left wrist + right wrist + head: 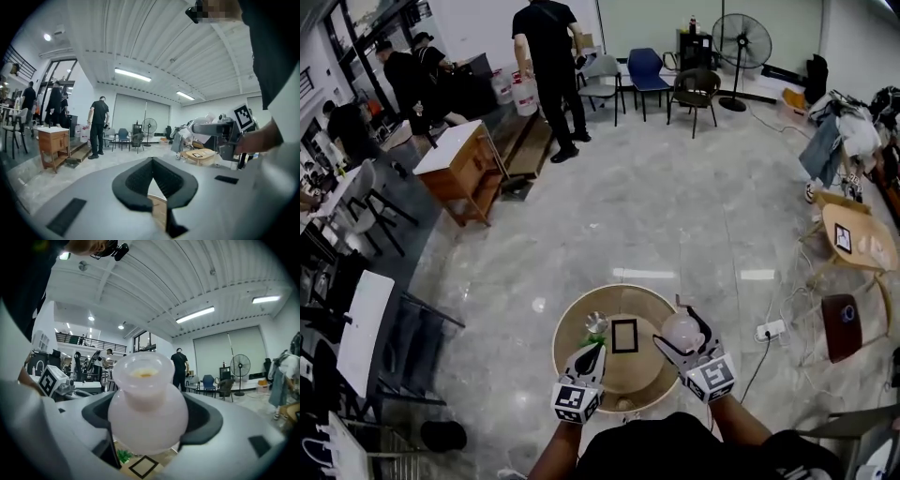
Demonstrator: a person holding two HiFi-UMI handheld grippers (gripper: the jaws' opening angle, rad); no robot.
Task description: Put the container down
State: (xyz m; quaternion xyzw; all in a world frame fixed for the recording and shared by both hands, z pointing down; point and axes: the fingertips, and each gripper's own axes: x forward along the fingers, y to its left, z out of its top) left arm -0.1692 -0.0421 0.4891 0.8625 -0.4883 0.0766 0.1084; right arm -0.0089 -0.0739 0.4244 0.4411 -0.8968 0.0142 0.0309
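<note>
Big open room with a shiny marbled floor point(675, 216). A person in black point(548, 56) stands at the far end near some chairs point(647, 75) and a floor fan point(741, 42).

Right below the camera is a round wooden table point(633, 380), and both grippers sit over its near side. The right gripper point(682, 336) has its jaws clamped around the belly of the container point(147, 418), which is over the right part of the table. From the head view it's just a pale blob. The right gripper view shows a milky, bulbous jar with a wide neck and something yellowish in the mouth. It also shows tabletop under the jar, so it looks held clear of the surface.

The left gripper point(596, 349) is closed with its tips touching and nothing between them, which is clearest in its own view. That view also catches the other gripper's marker cube point(243, 117) off to the side.

On the table are a black-outlined square marker point(624, 336) and a small clear glass point(596, 322). There's also a green leafy bit point(123, 456).
</note>
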